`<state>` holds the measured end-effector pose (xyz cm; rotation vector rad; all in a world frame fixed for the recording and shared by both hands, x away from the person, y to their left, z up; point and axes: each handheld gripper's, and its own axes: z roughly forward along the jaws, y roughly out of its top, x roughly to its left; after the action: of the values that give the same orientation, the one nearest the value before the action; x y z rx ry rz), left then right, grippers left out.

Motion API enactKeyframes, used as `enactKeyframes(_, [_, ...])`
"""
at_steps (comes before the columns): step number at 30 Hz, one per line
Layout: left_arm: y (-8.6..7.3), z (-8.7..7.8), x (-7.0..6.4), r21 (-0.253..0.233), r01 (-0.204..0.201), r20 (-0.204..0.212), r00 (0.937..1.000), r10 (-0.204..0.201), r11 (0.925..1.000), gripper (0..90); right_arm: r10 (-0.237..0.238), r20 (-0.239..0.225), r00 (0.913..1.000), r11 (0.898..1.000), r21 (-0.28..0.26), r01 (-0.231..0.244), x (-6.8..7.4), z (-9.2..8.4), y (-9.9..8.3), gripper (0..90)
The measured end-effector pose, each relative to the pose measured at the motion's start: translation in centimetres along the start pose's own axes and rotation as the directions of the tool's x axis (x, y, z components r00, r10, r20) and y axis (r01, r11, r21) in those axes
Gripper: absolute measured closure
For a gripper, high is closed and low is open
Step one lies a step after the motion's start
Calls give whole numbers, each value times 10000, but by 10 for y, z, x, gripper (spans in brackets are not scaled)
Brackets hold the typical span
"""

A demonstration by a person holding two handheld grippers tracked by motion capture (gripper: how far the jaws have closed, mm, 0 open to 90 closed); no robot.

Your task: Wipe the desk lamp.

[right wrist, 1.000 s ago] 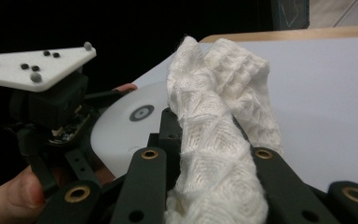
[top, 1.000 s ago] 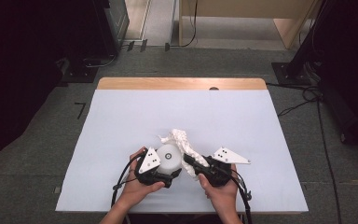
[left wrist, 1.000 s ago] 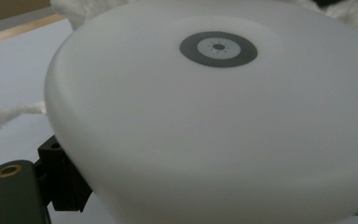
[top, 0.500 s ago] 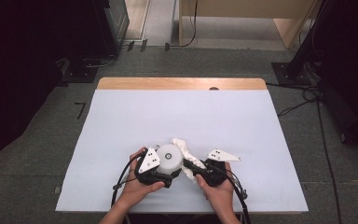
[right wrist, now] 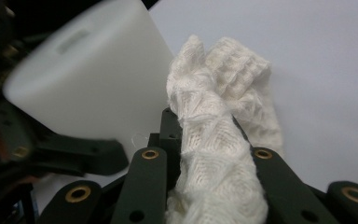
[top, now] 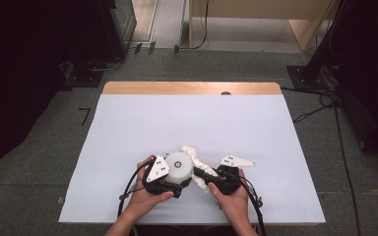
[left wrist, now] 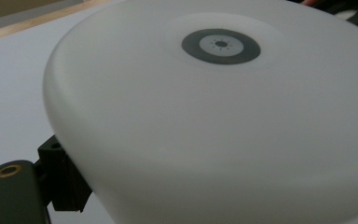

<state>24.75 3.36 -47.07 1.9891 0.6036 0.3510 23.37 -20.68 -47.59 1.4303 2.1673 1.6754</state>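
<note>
Table (top: pixel 128 128): covered by a pale sheet, bare apart from the work near the person's edge; if anything slips out of a grip it lands just beside the edge.
White container (top: pixel 179 165): a round, smooth, upturned white vessel, its base with a grey ring mark facing up, held off the sheet near the person's edge; its slick, tapering wall could slide out of the grip if pushed from the side.
Left gripper (top: pixel 177 183): jaws closed around the white container, one jaw seen under its wall in the left gripper view; the other is hidden, so how firm the hold is cannot be judged.
Cloth (right wrist: pixel 219 140): a white knitted rag bunched into a thick strip, its free end resting against the container's side; a loose fold could catch under the container or drag on the sheet.
Right gripper (right wrist: pixel 205 158): jaws clamped on the cloth, close together; hard wiping could pull the rag through the pads, or let a bare jaw tip knock the container.
Contact: the cloth touches the container's side wall; too much sideways pressure could twist the vessel in the left grip.
</note>
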Motion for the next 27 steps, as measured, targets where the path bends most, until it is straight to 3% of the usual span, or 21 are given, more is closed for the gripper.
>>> enactKeyframes(2, [0, 0, 0, -10, 15, 20, 10000, -15, 10000, 84, 179, 28, 9998, 9994, 285, -180, -5, 5, -6, 765])
enactKeyframes(8, [0, -1, 0, -14, -13, -6, 10000, 13, 10000, 82, -148, 148, 9998, 9997, 216, 145, -6, 5, -6, 764])
enactKeyframes(13, [3, -2, -8, -190, 368, -862, 9955, -383, 9991, 8, -69, 481, 9988, 9994, -347, 86, -10, -5, -1, 762])
enactKeyframes(16, [6, -2, -16, -339, 1009, -1557, 9822, -1050, 9943, 6, 74, 736, 9973, 9980, -628, -27, -15, -11, 1, 762])
enactKeyframes(17, [7, 0, -23, -336, 1267, -2028, 9704, -1309, 9914, 11, 106, 794, 9968, 9975, -701, -50, -15, -12, 2, 762])
enactKeyframes(18, [7, 2, -27, -353, 1377, -2280, 9632, -1422, 9898, 25, 110, 864, 9962, 9972, -753, -45, -16, -14, 2, 762])
enactKeyframes(21, [7, 6, -39, -392, 1457, -3238, 9341, -1505, 9885, 69, 19, 943, 9955, 9969, -788, 56, -15, -14, 2, 762])
enactKeyframes(23, [6, 4, -37, -433, 1525, -3121, 9368, -1583, 9874, 83, -77, 966, 9953, 9967, -801, 155, -14, -14, 2, 762])
enactKeyframes(25, [6, 3, -33, -375, 1317, -2828, 9494, -1369, 9906, 84, -134, 926, 9956, 9964, -816, 210, -13, -14, 2, 762])
enactKeyframes(27, [7, 1, -23, -162, 690, -2173, 9735, -709, 9975, 85, -134, 890, 9959, 9963, -835, 209, -12, -14, 2, 762])
